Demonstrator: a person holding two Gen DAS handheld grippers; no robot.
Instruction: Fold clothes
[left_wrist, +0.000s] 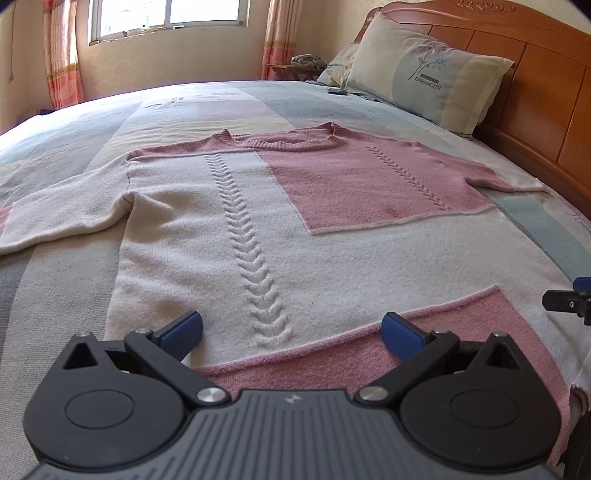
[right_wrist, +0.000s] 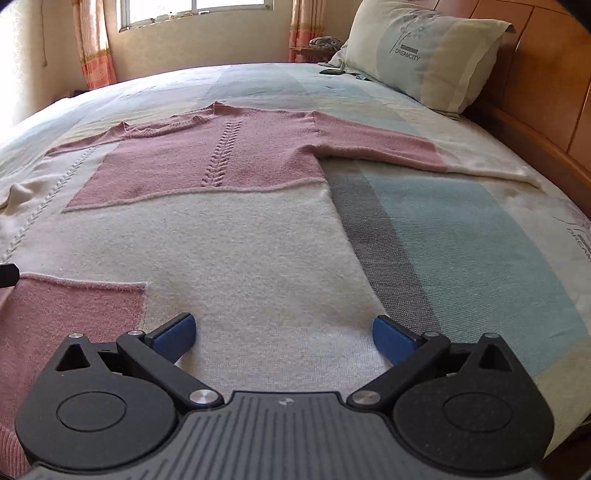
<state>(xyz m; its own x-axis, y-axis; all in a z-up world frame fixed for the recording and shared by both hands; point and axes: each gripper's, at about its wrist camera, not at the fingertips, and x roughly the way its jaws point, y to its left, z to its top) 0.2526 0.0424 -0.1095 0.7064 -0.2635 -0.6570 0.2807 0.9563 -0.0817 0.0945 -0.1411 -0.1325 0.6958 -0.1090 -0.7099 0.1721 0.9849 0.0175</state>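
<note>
A cream and pink knitted sweater (left_wrist: 229, 229) lies flat on the bed, neck toward the window, both sleeves spread outward. My left gripper (left_wrist: 291, 332) hovers open over the sweater's hem near the cable-knit line, nothing between its blue pads. My right gripper (right_wrist: 284, 334) is open as well, over the cream hem area of the sweater (right_wrist: 229, 236) close to its right side edge. The pink right sleeve (right_wrist: 376, 147) stretches toward the headboard. The cream left sleeve (left_wrist: 62, 218) lies out to the left. The right gripper's tip (left_wrist: 569, 301) shows at the right edge of the left wrist view.
The bedspread (right_wrist: 461, 229) is striped in pale blue, grey and cream. A pillow (left_wrist: 424, 74) leans on the wooden headboard (left_wrist: 546, 85). A small dark object (left_wrist: 338, 92) lies near the pillow. A window with curtains (left_wrist: 62, 51) is behind.
</note>
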